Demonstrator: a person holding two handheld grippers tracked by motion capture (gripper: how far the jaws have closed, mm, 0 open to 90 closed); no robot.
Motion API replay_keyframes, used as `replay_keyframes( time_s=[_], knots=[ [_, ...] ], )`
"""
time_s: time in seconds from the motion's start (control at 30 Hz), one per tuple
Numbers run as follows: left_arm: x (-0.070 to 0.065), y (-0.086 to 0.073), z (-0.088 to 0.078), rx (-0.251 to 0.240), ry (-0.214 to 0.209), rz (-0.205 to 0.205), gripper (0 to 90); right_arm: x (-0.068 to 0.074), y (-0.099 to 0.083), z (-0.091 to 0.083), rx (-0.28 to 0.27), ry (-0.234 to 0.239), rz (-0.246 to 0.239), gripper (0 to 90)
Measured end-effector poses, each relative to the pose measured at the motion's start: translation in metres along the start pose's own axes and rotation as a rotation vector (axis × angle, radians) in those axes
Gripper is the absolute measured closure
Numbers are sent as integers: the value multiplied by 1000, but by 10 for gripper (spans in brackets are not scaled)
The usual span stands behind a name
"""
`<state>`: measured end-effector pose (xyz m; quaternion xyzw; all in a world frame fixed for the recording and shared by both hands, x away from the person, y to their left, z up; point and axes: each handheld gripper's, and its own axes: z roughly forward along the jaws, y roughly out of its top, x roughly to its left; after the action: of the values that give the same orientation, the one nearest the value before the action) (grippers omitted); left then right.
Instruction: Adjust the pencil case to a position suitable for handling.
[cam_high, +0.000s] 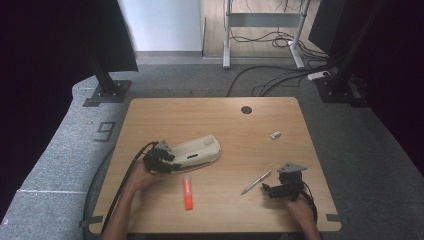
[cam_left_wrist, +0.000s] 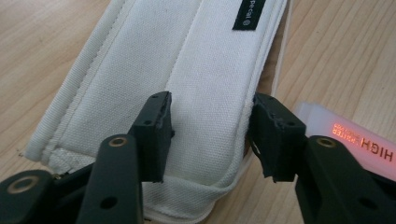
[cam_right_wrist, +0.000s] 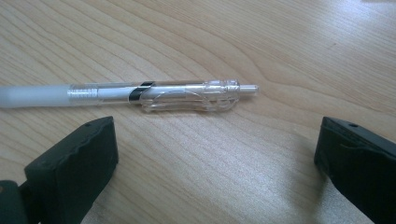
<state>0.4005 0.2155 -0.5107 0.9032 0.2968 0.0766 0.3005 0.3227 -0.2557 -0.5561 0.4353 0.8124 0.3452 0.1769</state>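
Wooden table carries, in descending size, a white fabric pencil case, an orange highlighter, a clear pen and a small eraser lying well apart. Left gripper sets its jaws partly open astride the case's near end, apparently to steady it; whether they pinch the cloth cannot be told. Right gripper, held low, jaws wide and empty, sits just short of the pen, probably preparing to grasp.
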Motion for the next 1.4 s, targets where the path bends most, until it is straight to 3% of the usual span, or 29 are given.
replay_keyframes(
  time_s=[0.13,0.33,0.5,0.7,1.0,1.4],
  knots=[
    [-4,1,-1,0,29,10,582,0,0,0,0,0,0,0],
    [-10,4,-7,-43,34,12,715,0,0,0,0,0,0,0],
    [-12,5,-10,-71,37,-20,740,0,0,0,0,0,0,0],
    [-10,5,-15,-103,-5,-74,752,0,0,0,0,0,0,0],
    [-8,4,-24,-170,2,-89,769,0,0,0,0,0,0,0],
    [-4,4,-28,-211,17,-110,774,-1,0,0,0,11,-8,0]
  ],
)
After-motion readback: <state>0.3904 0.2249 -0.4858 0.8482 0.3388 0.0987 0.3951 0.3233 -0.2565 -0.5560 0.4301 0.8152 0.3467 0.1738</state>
